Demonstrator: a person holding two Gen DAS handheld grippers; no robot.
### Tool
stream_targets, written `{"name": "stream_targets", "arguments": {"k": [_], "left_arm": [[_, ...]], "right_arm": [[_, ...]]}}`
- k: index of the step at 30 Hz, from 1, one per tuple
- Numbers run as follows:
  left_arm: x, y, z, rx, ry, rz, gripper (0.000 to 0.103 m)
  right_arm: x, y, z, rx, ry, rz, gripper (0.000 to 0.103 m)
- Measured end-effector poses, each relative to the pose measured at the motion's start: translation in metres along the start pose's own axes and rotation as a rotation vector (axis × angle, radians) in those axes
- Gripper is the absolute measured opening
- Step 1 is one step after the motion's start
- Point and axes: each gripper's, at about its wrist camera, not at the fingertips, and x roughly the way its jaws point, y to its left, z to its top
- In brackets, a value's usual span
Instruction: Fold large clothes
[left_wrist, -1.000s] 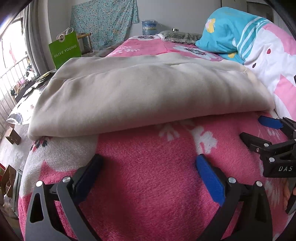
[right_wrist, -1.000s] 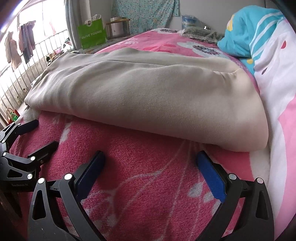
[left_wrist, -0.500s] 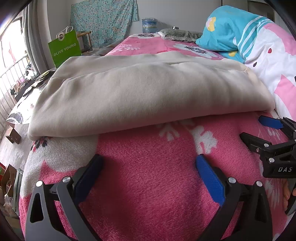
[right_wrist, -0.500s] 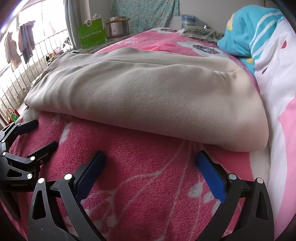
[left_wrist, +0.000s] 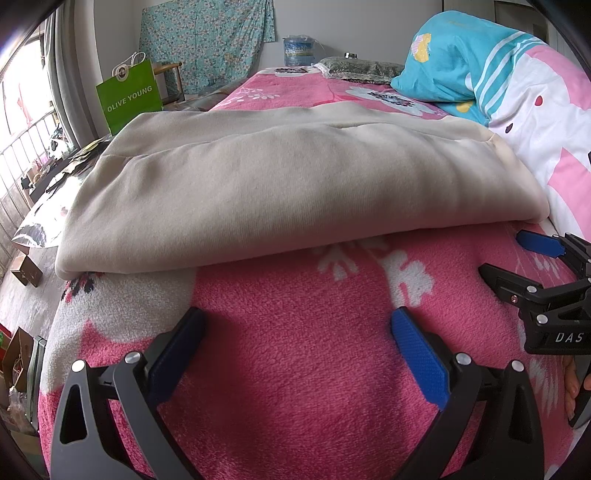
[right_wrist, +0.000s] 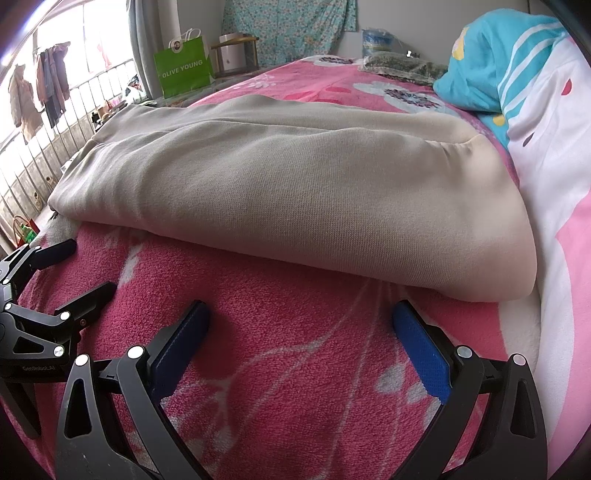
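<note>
Left wrist view: the left gripper (left_wrist: 297, 332) has its jaws spread wide and holds nothing; it sits low over the pink fleece blanket (left_wrist: 295, 369); the beige garment (left_wrist: 277, 192), already doubled into a thick long bundle, lies ahead of the jaws, near but not touching; its near folded edge runs across in front of both pads. The right gripper (left_wrist: 506, 254) shows at the right of the jaws, also spread, close to the garment's right end.

Right wrist view: the right gripper (right_wrist: 301, 330) is open and empty too; the garment's rounded right end (right_wrist: 491, 266) is just ahead of the right-hand pad (right_wrist: 421, 350); the left gripper (right_wrist: 74, 266) is to the left of the jaws, apart from the cloth.

Risks, as I judge them: the bundle is thick, so a pinch may catch only the top layer & the fold opens when lifted; jaws this low may bite the fleece together w/ the garment and drag the blanket; if the 2 grippers lift unevenly, the long bundle sags in the middle and goes crooked; the right end lies close to the white-pink quilt (right_wrist: 554, 184), which may get caught.
</note>
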Motion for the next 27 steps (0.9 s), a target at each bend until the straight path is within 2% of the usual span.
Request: {"name": "stream_targets", "arguments": {"k": [27], "left_arm": [[0.0016, 0.0009, 0.0007, -0.001, 0.015, 0.001, 0.098]], "right_arm": [[0.0002, -0.0004, -0.0016, 0.001, 0.008, -0.003, 0.096]]}}
